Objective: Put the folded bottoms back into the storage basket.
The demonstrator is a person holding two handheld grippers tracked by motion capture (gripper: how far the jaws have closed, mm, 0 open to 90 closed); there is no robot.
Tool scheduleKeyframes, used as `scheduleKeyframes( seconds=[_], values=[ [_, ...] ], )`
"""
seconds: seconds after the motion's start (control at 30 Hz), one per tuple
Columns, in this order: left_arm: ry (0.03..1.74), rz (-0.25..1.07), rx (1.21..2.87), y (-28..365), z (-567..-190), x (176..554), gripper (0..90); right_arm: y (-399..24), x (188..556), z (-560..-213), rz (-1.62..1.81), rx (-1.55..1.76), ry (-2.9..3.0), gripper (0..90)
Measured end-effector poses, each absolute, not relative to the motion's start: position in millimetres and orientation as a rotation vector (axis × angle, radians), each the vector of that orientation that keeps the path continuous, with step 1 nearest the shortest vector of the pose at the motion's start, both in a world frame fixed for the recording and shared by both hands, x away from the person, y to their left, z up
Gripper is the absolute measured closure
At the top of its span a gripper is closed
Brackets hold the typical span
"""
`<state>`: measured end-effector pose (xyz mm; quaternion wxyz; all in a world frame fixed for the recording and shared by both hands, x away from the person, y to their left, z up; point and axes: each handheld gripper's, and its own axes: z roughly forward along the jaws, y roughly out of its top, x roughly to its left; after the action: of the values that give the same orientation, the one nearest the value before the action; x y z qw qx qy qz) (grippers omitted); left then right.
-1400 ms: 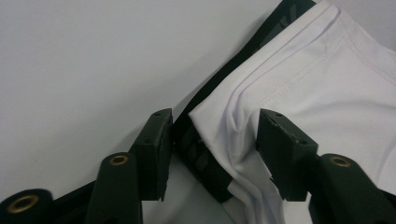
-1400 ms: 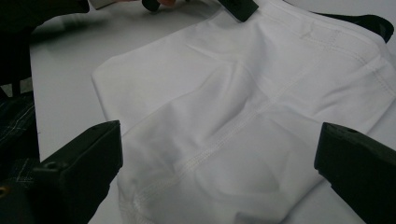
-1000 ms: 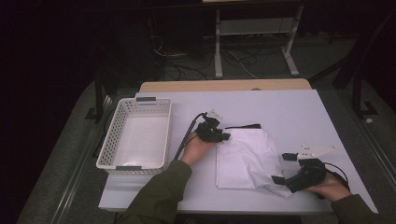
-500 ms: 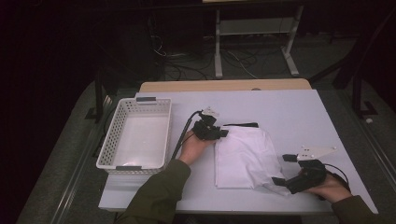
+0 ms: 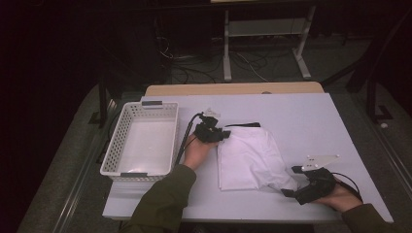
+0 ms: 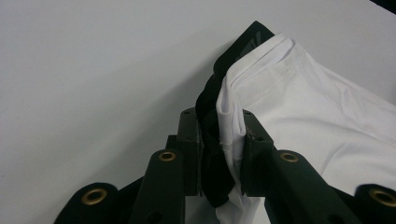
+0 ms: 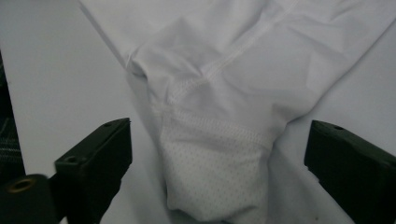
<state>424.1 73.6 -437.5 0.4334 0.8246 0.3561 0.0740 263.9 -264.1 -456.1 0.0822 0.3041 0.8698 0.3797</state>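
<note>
White garment (image 5: 250,158) on bench (image 5: 311,121): far-left corner pinched in left gripper (image 6: 219,149) jaws; near-right corner between right gripper (image 7: 217,172) jaws, wide open, unclosed.

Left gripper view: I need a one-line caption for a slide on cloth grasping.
Left gripper shut on the bunched edge of a white garment with black trim, on a white table.

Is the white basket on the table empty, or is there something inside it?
Empty. In the high view the white basket shows a bare pale floor inside its lattice walls; the white garment lies outside it, on the table.
</note>
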Motion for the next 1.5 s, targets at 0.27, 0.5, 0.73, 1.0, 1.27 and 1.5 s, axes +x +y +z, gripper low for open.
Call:
scheduleKeyframes(
  seconds=[0.27, 0.5, 0.73, 1.0, 1.27, 1.5],
  values=[
    [0.887, 0.176, 2.051, 73, -438, 424, 73.2, -257, 264, -460, 0.992, 0.852, 2.653, 17.7],
    [0.883, 0.168, 2.052, 73, -438, 424, 73.1, -257, 264, -455, 0.958, 0.845, 2.638, 44.3],
    [0.877, 0.161, 2.054, 73, -438, 424, 73.1, -257, 268, -454, 0.995, 0.843, 2.671, 70.7],
    [0.865, 0.141, 2.043, 73, -436, 422, 73.2, -258, 271, -452, 1.022, 0.832, 2.707, 81.9],
    [0.824, 0.107, 2.018, 71, -428, 416, 73.4, -260, 272, -444, 1.109, 0.839, 2.666, 82.1],
    [0.769, 0.062, 1.999, 68, -418, 410, 73.6, -258, 274, -436, 1.201, 0.803, 2.628, 82.0]
  ],
)
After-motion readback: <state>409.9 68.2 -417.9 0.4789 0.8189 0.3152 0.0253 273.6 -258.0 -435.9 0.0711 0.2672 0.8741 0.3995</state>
